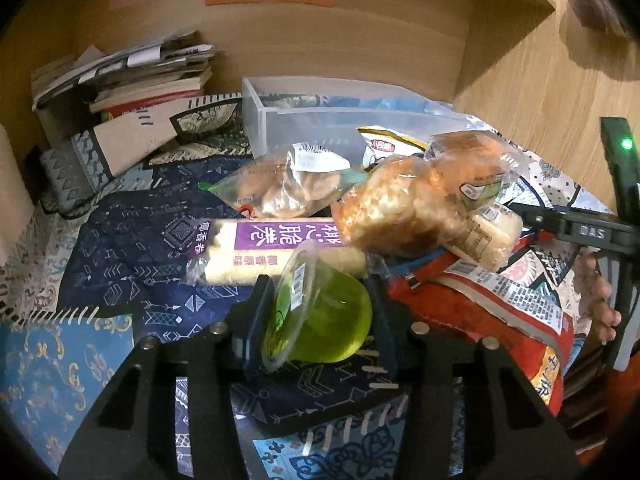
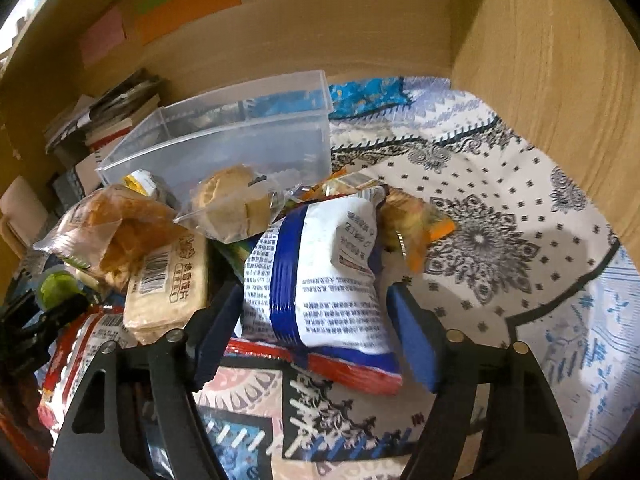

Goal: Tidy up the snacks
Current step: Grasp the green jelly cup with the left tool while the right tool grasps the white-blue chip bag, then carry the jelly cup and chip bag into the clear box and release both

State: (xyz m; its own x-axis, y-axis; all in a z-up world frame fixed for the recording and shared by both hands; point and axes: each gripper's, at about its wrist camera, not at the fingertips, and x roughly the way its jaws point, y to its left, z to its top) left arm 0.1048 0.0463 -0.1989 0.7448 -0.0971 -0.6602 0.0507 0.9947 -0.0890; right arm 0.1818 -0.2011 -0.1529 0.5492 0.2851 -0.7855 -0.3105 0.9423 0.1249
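Note:
My left gripper (image 1: 320, 312) is shut on a green jelly cup (image 1: 324, 316), tipped on its side just above the patterned cloth. Beyond it lie a purple-labelled roll pack (image 1: 256, 252), clear bags of pastries (image 1: 404, 208) and a red snack bag (image 1: 500, 304). A clear plastic bin (image 1: 320, 120) stands behind the pile; in the right wrist view the bin (image 2: 224, 140) is at the back left. My right gripper (image 2: 316, 320) is open, its fingers on either side of a white-and-blue snack bag (image 2: 320, 280). The jelly cup (image 2: 56, 284) shows at the left edge there.
A stack of books and papers (image 1: 132, 76) sits at the back left. Wooden walls enclose the cloth-covered surface (image 2: 500, 200) at the back and right. A cracker pack (image 2: 164, 292) and an orange-tinted bag (image 2: 416, 220) lie beside the white-and-blue bag.

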